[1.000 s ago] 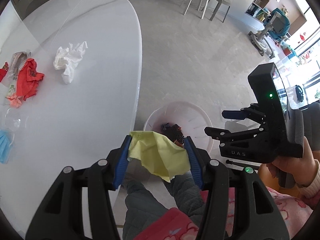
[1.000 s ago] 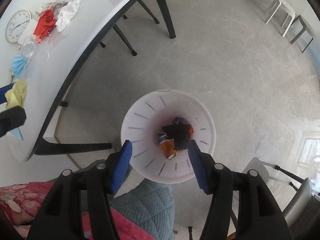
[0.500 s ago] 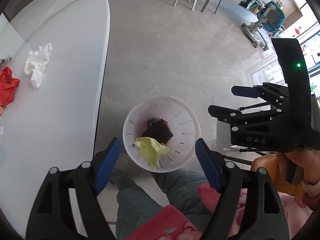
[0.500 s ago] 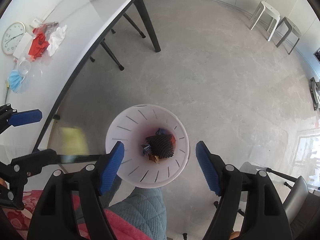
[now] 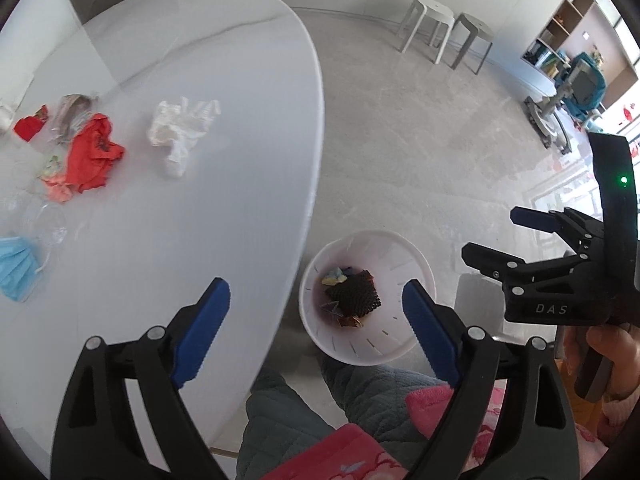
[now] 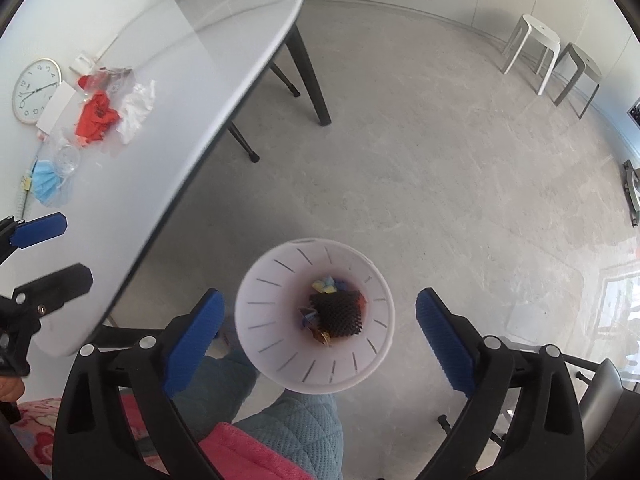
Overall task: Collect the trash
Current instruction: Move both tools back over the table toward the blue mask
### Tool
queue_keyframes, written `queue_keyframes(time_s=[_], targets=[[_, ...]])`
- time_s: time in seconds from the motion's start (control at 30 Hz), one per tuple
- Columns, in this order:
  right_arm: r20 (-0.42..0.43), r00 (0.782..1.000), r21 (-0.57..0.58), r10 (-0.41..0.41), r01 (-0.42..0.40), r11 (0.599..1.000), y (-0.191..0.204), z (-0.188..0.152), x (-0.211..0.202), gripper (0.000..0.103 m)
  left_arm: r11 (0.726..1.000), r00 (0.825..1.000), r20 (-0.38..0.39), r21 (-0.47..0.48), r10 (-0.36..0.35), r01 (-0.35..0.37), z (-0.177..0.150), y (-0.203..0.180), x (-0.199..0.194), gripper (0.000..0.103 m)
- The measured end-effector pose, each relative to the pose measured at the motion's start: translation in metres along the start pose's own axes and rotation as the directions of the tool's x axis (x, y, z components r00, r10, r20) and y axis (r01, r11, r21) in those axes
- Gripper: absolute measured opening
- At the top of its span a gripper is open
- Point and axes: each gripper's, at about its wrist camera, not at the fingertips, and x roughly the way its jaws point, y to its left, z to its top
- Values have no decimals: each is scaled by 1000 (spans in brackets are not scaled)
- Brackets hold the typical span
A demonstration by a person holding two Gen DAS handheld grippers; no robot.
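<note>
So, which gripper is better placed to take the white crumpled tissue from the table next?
Left. The left gripper is open, empty and partly above the table, on the same side as the white crumpled tissue. The right gripper, also open, hangs over the bin, off the table.

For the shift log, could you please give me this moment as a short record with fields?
left gripper: open, empty
right gripper: open, empty, above the bin
bin: white, on the floor beside the table, holding trash
table: white
left on table: white tissue, red wrapper, blue mask
</note>
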Motion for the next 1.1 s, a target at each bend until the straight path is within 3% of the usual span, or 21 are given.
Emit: queue_keyframes(time_s=[0.07,0.17,0.37,0.47,0.67,0.83,1.1], targets=[[16,1000,-7,20,-20,1000,10,8,-6,97,999,999,37,-38,37,-36,-1,17,-13,93],[44,998,-26,51,-50,998,31,22,-15,98,994,992,92,-85,81,-73,-4,47,-33,94],[85,990,-76,110,-104,992,83,46,-28,100,963,978,111,-226,176,-147,-20,117,-59,95],[97,987,-109,126,-115,987,112,55,-29,100,928,969,104,-325,224,-179,-33,156,-69,95],[92,984,-196,152,-132,972,175,68,-25,100,834,962,78,-520,261,-185,-65,243,-81,95],[81,984,-270,159,-132,954,227,74,-15,100,780,963,83,-606,255,-154,-84,293,-87,95],[69,983,-318,172,-142,938,280,83,-2,100,793,940,90,-566,330,-224,-89,342,-87,95]])
